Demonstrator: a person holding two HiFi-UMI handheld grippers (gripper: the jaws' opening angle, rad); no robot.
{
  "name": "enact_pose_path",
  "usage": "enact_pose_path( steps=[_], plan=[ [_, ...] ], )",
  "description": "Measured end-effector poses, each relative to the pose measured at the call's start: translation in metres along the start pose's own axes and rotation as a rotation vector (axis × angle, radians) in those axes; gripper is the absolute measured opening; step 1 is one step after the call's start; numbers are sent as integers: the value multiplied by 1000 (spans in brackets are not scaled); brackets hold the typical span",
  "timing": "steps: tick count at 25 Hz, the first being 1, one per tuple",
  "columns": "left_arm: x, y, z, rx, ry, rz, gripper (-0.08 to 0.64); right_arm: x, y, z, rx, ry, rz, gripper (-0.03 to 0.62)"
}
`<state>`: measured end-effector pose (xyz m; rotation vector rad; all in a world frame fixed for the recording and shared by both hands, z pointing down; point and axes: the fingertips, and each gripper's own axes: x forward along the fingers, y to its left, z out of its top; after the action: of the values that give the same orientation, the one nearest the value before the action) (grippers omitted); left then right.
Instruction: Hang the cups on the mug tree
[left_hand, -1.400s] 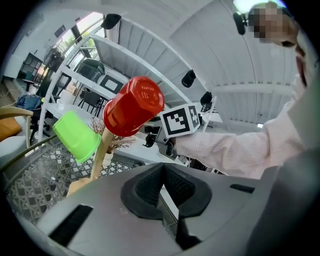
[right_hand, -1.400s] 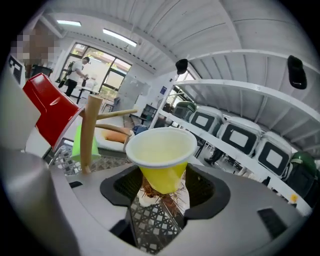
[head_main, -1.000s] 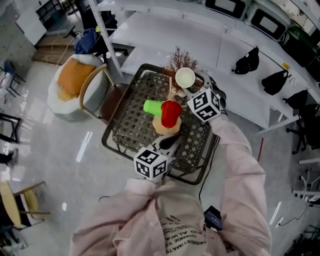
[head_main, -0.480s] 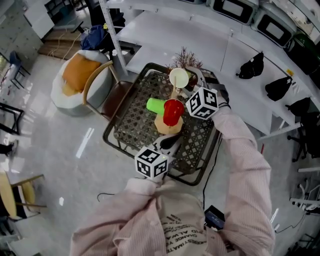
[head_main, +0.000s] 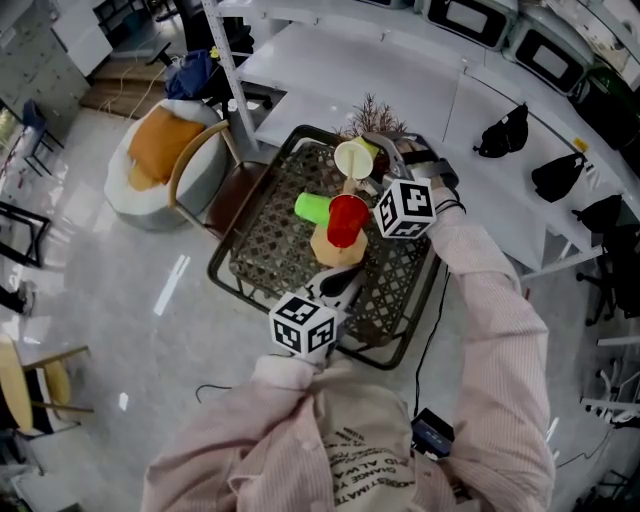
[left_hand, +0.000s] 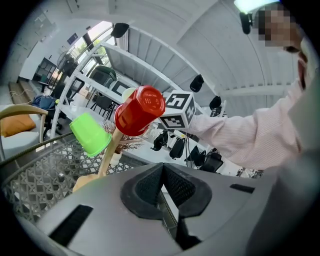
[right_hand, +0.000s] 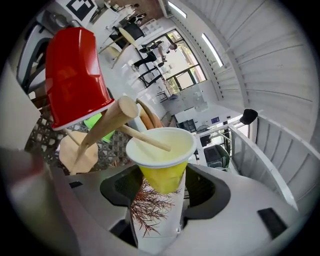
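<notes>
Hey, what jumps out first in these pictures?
A bright red plastic cup and a lime green plastic cup hang on the wooden mug tree on the dark wire-mesh table. The right gripper holds a yellow cup, its mouth at a peg.

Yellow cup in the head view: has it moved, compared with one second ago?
Yes. Judged against the red cup, the yellow cup has shifted left in the picture, closer to the tree.
</notes>
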<state>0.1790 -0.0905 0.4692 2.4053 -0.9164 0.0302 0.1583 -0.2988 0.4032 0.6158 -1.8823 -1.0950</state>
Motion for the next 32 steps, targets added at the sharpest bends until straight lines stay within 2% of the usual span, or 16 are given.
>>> enact_pose_path(
  steps=[13, 25, 32],
  plan=[
    [-3, -5, -2, -5, -7, 6, -2, -8, 14, 17, -272, -24, -31, 261],
    [-7, -6, -6, -12, -16, 22, -2, -12, 23, 23, -383, -36, -53, 261],
    [-10, -7, -7, -22, -22, 33, -2, -12, 32, 23, -400, -29, -50, 261]
  ],
)
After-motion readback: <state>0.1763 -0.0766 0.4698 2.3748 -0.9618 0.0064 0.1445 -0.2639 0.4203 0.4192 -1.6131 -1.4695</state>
